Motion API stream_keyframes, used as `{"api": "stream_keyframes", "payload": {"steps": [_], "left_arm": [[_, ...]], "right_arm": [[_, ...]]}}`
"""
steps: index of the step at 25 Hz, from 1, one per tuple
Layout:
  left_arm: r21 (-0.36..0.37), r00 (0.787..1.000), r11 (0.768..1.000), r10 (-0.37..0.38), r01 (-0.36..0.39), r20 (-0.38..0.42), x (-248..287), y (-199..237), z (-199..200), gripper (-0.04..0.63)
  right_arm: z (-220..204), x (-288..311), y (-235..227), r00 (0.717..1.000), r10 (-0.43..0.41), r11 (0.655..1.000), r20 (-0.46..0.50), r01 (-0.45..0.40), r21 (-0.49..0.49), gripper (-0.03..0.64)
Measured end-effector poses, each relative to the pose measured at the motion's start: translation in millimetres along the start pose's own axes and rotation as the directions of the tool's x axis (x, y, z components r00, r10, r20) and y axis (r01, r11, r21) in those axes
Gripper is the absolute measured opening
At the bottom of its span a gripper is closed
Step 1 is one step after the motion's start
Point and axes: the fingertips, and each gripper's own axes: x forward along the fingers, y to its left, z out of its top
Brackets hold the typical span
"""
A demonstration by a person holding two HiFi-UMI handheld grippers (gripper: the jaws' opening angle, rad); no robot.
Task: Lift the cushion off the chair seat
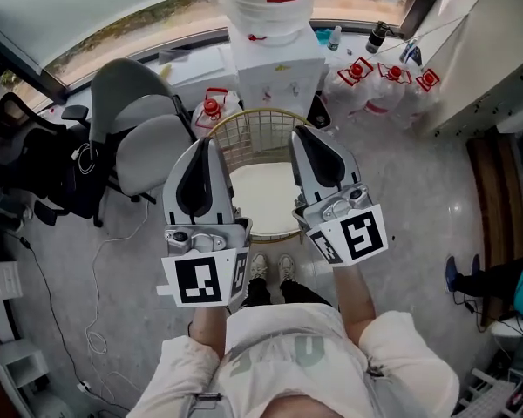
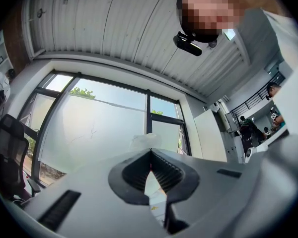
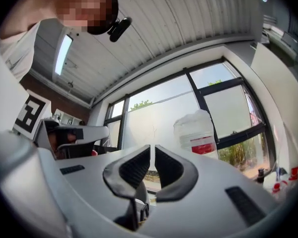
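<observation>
Two grippers hang shut and empty over a rattan chair (image 1: pixel 258 116) as a person stands at its front edge, shoes (image 1: pixel 272 266) just short of the seat rim. The task's pale cushion (image 1: pixel 263 200) lies flat on the seat, untouched and not yet lifted, filling the bowl from the back rim to the front rim.

The left gripper (image 1: pixel 207 146) and the right gripper (image 1: pixel 303 136) are held side by side at chest height, well above the cushion, one over each side edge of the seat. The ribbed pads of each are pressed together with nothing between them. Both noses tilt a little upward toward the window, not down at the seat.

The cushion lies below and slightly ahead of both tools, centred between them. Neither hand looks nearer than the other. It appears roughly round, with no clear long axis, though the grippers cover its left and right edges in the head view.

The likely next move calls for both jaws to spread and both wrists to tip down, so each gripper can take the cushion edge on its own side. The elbows are bent and tucked close to the body, forearms reaching forward.

A water dispenser (image 1: pixel 275 59) stands on the floor just behind the chair's back rim. A grey office chair (image 1: pixel 144 120) stands to the chair's left.
</observation>
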Motion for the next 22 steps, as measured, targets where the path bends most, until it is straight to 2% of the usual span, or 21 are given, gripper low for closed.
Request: {"api": "stream_keyframes", "payload": {"steps": [4,5,7,9,11,15,18,22], "left_arm": [[0.047,1.000,0.999,0.008,-0.008,0.011,-1.2,14.7,-33.1,0.014],[0.055,1.000,0.998,0.007,-0.007,0.000,-3.8,18.0,-45.0,0.014],[0.047,1.000,0.999,0.010,-0.008,-0.027,-8.1,24.5,-70.4,0.014],[0.028,0.999,0.999,0.025,-0.023,-0.049,-12.5,30.2,-95.8,0.014],[0.021,0.997,0.999,0.037,-0.036,-0.073,-17.1,35.6,-124.4,0.014],[0.010,0.990,0.998,0.063,-0.063,-0.123,-38.1,46.3,-194.4,0.014],[-0.011,0.979,0.996,0.090,-0.093,-0.182,-60.3,47.6,-245.9,0.014],[-0.054,0.961,0.993,0.088,-0.106,-0.262,-87.6,42.0,-297.3,0.014]], "right_arm": [[-46.7,11.5,-4.6,0.999,0.032,0.988,-0.011,-0.029,0.150,0.025],[-62.5,11.2,-5.2,0.999,0.043,0.977,-0.019,-0.038,0.210,0.042],[-90.9,7.4,-9.4,0.998,0.058,0.936,-0.019,-0.048,0.350,0.120],[-117.2,0.9,-14.9,0.998,0.064,0.877,-0.015,-0.049,0.477,0.214],[-146.4,-6.4,-19.6,0.998,0.054,0.825,-0.017,-0.035,0.564,0.244],[-219.4,-32.7,-15.3,0.999,0.037,0.715,-0.035,-0.002,0.700,0.245],[-279.9,-66.4,-6.4,0.997,0.009,0.599,-0.077,0.056,0.799,0.245],[-352.7,-123.9,10.3,0.980,-0.032,0.457,-0.194,0.187,0.870,0.245]]}}
